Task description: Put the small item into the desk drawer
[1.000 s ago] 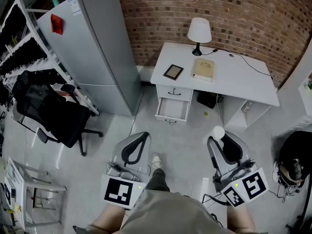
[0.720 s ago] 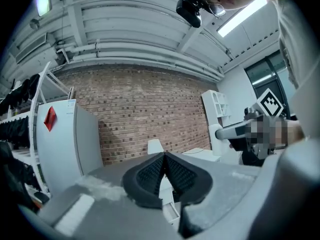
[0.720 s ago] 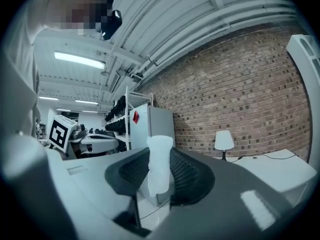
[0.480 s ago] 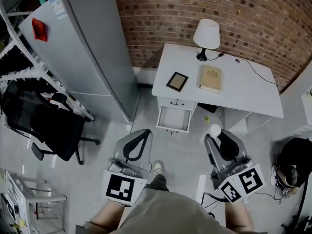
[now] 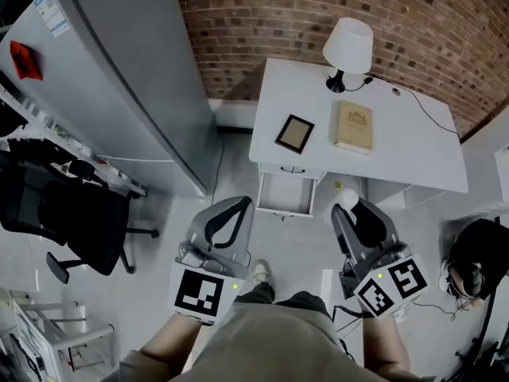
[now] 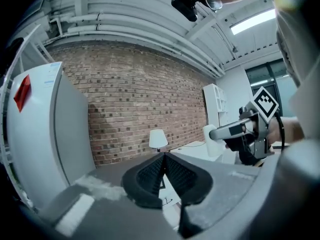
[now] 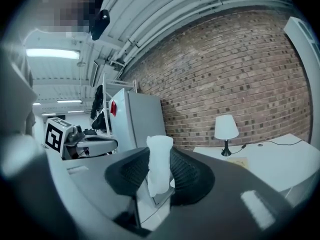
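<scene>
The small white item (image 5: 347, 199) (image 7: 160, 165) is a soft, lumpy white piece standing upright between the right gripper's (image 5: 351, 207) (image 7: 160, 170) jaws, which are shut on it. The white desk (image 5: 413, 153) stands ahead against the brick wall. Its top drawer (image 5: 288, 194) is pulled open, with a pale inside. My right gripper hangs over the floor just right of the drawer's front. The left gripper (image 5: 241, 205) (image 6: 164, 157) is shut with nothing in it, over the floor just left of the drawer. In the left gripper view the right gripper (image 6: 235, 132) shows with the white item (image 6: 212, 140).
On the desk are a white lamp (image 5: 348, 46), a tan book (image 5: 353, 126) and a dark framed slab (image 5: 295, 133). A grey fridge (image 5: 103, 78) stands to the left, a black office chair (image 5: 67, 217) beside it. A black bag (image 5: 475, 263) lies at the right.
The view has advanced toward the desk, so the desk and open drawer are now nearer to both grippers. The right gripper still holds the white item; the left stays shut.
</scene>
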The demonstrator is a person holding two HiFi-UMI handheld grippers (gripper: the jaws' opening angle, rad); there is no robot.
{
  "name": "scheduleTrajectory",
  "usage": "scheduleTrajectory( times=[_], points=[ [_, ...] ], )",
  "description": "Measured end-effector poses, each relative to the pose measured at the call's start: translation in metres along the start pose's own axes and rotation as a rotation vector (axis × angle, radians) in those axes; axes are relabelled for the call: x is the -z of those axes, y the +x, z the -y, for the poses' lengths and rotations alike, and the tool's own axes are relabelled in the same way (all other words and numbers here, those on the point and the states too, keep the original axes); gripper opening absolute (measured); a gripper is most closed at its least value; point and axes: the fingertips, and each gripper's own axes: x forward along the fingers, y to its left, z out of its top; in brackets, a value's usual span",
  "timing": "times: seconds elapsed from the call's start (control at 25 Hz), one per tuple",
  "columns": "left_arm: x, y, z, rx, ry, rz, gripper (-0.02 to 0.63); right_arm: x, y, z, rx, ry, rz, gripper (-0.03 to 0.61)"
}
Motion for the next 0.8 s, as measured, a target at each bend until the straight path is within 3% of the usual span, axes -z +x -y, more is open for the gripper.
scheduleTrajectory(
  times=[0.36,0.56,0.8],
  points=[
    [0.024,0.046,-0.016,0.012,-0.064,-0.056,0.002,0.036,0.045,0.043,0.027,0.072,-0.098,0.126],
    [0.042,0.074,-0.02,0.009,-0.009,-0.09,0.002,0.068,0.069,0.067,0.009,0.142,-0.169,0.126],
    [0.089,0.107,-0.024,-0.019,-0.046,-0.178,0.003,0.128,0.105,0.098,0.007,0.103,-0.309,0.126]
  ],
)
